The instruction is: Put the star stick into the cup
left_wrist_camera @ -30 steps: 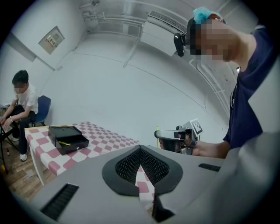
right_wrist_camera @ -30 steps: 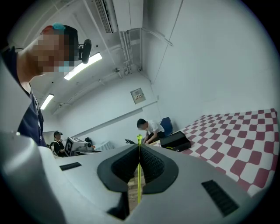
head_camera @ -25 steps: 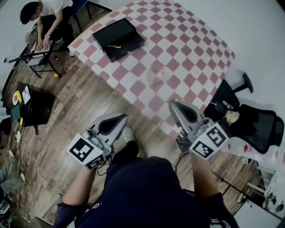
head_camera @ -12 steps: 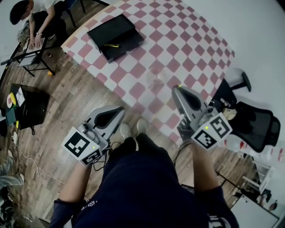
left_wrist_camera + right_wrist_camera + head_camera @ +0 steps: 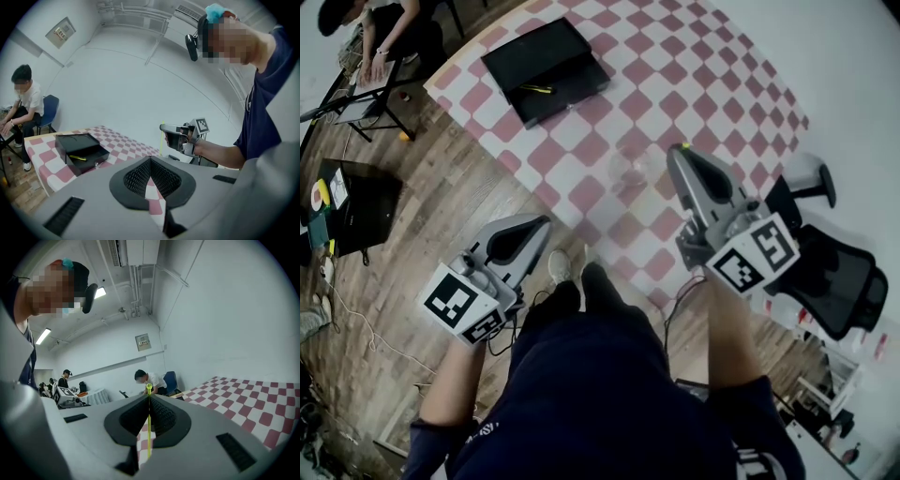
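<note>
Right tongs (image 5: 680,152) pinch star stick (image 5: 149,433) near clear cup (image 5: 628,171)

A big table (image 5: 703,56) has a pink and white checked cloth on it. A black box (image 5: 546,56) lies open near one corner of the table, with a thin yellow thing (image 5: 537,89) inside. The floor (image 5: 459,197) is brown wood. A black chair (image 5: 839,277) stands just beside the table. A flat black case (image 5: 361,202) lies on the floor. Far off, a person (image 5: 389,23) sits bent over a small desk.
</note>
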Motion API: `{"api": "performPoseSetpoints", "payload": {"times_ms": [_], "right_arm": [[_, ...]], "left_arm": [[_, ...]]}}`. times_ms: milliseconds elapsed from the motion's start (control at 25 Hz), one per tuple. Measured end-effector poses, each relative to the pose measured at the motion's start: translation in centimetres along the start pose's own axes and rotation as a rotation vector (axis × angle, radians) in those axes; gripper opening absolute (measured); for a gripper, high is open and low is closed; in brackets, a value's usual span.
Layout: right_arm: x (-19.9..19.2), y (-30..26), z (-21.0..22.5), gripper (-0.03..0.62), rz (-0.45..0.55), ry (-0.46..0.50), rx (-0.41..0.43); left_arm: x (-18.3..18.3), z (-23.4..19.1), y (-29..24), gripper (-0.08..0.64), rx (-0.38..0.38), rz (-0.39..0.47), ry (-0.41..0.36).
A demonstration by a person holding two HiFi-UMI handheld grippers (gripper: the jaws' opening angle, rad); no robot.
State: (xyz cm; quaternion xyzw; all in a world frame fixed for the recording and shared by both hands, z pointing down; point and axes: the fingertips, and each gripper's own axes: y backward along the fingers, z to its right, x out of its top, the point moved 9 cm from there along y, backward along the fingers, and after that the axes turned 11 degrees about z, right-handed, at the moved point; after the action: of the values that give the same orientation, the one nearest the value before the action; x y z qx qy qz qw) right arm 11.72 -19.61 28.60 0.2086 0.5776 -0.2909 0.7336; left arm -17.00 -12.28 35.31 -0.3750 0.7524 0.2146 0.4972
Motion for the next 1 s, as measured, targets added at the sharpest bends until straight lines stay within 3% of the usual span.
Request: {"api": "performPoseSetpoints", "payload": {"times_ms": [440, 1000], "right_arm": [[-0.9, -3.9, 5.4, 0.018, -0.020, 0.001, 0.045], [-7.0, -7.1, 7.7, 0.018, -0.165, 0.094, 0.118]], "left_arm": [[-0.6, -1.1, -3.3, 0.031, 0.069, -0.019, 0.032], [-3.1, -2.4, -5.1, 0.031, 0.106, -0.056, 0.082]]}}
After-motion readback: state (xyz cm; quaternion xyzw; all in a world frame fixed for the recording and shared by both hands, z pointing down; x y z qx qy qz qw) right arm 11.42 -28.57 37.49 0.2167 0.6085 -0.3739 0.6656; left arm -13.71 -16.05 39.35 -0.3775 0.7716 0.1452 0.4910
